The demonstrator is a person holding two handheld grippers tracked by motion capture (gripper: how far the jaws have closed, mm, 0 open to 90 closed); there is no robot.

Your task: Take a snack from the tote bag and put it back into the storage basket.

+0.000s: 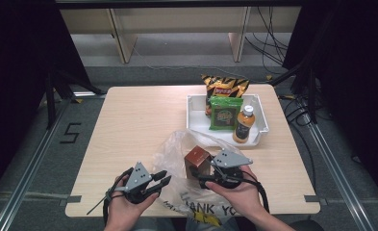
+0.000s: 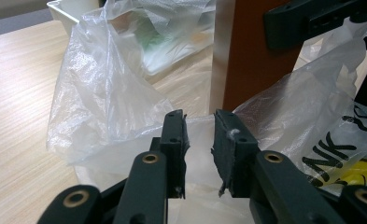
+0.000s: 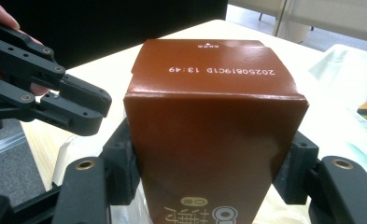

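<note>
On the near left of the wooden surface (image 1: 129,120), the left hand-held gripper (image 1: 160,180) points to the right. Its two black jaws stand a little apart. In the left gripper view, the thin edge of the clear plastic bag (image 2: 120,93) lies in the gap between the jaws, but the pads do not squeeze it. The left hand (image 1: 124,209) holds this gripper from below.

The plastic bag (image 1: 186,149) lies crumpled on the near middle of the surface, just to the right of the left gripper. Black letters are printed on its near part.

The brown box (image 1: 197,160) stands up tall at the bag, just to the right of the left gripper's jaws. In the right gripper view, the brown box (image 3: 209,130) sits right between the two jaws, and both pads press on its sides. So the right hand-held gripper (image 1: 202,176) is clamped on the box. The right hand (image 1: 242,192) holds that gripper at the near right.

Farther away on the right sits a white tray (image 1: 194,103). In it are an orange and black snack bag (image 1: 223,85), a green packet (image 1: 224,113) and a bottle of orange drink (image 1: 244,125) at its right side.
</note>
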